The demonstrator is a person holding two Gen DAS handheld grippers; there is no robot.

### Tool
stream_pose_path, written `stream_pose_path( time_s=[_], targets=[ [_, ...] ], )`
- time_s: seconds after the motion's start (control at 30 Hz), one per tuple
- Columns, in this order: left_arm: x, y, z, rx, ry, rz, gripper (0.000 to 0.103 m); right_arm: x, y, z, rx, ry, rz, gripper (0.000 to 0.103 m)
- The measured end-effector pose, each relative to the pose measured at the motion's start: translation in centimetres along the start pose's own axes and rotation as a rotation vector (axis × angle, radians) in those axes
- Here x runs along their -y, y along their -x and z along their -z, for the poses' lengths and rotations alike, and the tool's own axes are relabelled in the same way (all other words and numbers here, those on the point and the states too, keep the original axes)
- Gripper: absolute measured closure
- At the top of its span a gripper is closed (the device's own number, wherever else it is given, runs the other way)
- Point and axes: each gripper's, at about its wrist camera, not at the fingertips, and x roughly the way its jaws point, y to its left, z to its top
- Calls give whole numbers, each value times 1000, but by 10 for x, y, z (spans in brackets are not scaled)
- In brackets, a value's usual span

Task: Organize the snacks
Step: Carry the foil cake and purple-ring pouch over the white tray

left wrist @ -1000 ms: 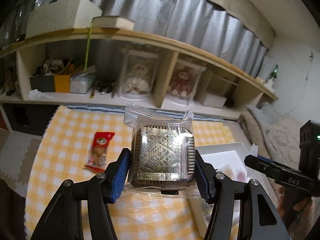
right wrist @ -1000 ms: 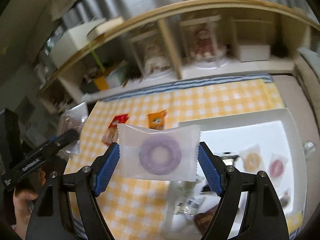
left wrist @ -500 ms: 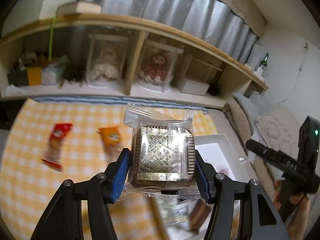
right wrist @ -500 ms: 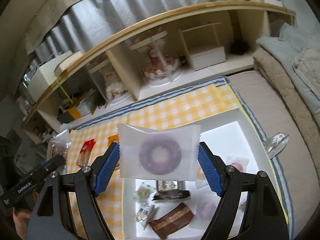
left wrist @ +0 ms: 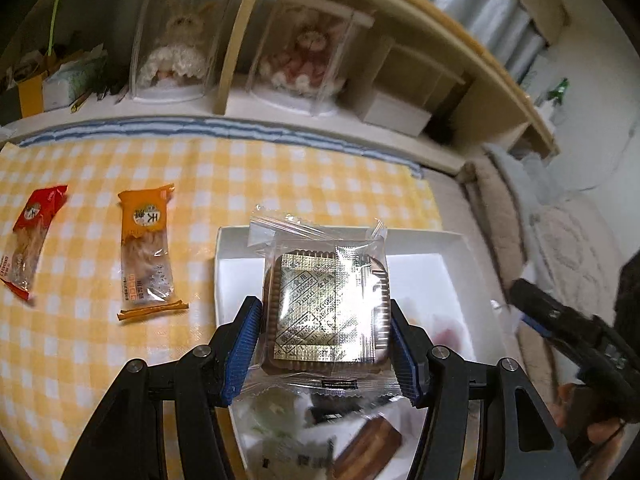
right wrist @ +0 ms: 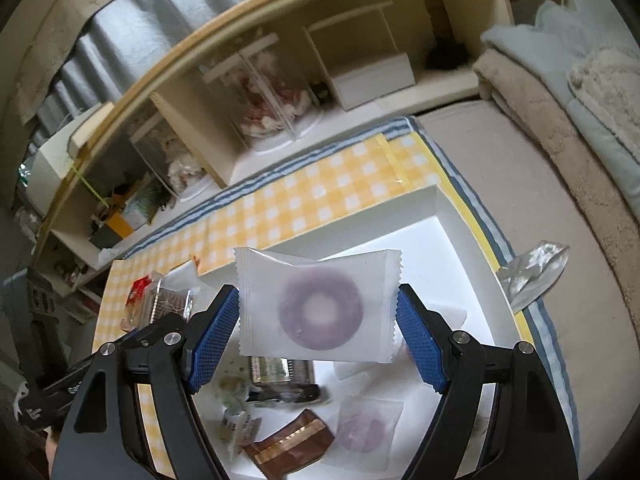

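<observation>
Both grippers had moved from above the checked cloth to over the white tray. The left gripper clamped a square wrapped cake, and the right gripper clamped a wrapped purple ring cookie, so both snacks seemed ready to be dropped.

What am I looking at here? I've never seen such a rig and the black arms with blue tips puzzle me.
There is no robot: a person holds a two-finger gripper in each hand, and a fisheye camera on each one looks forward along its fingers. The blue tips are the gripping pads.

In the left wrist view, the left gripper is shut on a clear-wrapped square biscuit, above a white tray.

In the right wrist view, the right gripper is shut on a white packet with a purple ring-shaped snack, also above the tray, which already contains several snacks.

On the yellow checked cloth beside the tray lie an orange snack packet and a red snack packet. Behind is a wooden shelf.
</observation>
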Motion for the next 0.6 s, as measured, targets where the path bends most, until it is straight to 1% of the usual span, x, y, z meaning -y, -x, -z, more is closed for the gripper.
stream_pose_path(
  time_s=[0.13, 0.2, 0.37, 0.47, 0.6],
  targets=[
    [-11, -34, -11, -42, 63, 1, 44, 4, -4, -1, -6, -14, -5, 23],
    [-14, -47, -15, -56, 75, 4, 44, 5, -6, -1, -8, -18, -9, 23],
    [-15, -73, -20, -58, 55, -54, 44, 8, -12, -9, -14, -19, -10, 23],
    [-14, -80, -23, -32, 30, -84, 44, 13, -20, -16, -20, -20, 9, 23],
    [-4, -95, -25, -22, -26, -118, 44, 24, -42, -25, -52, -29, 48, 23]
  ],
)
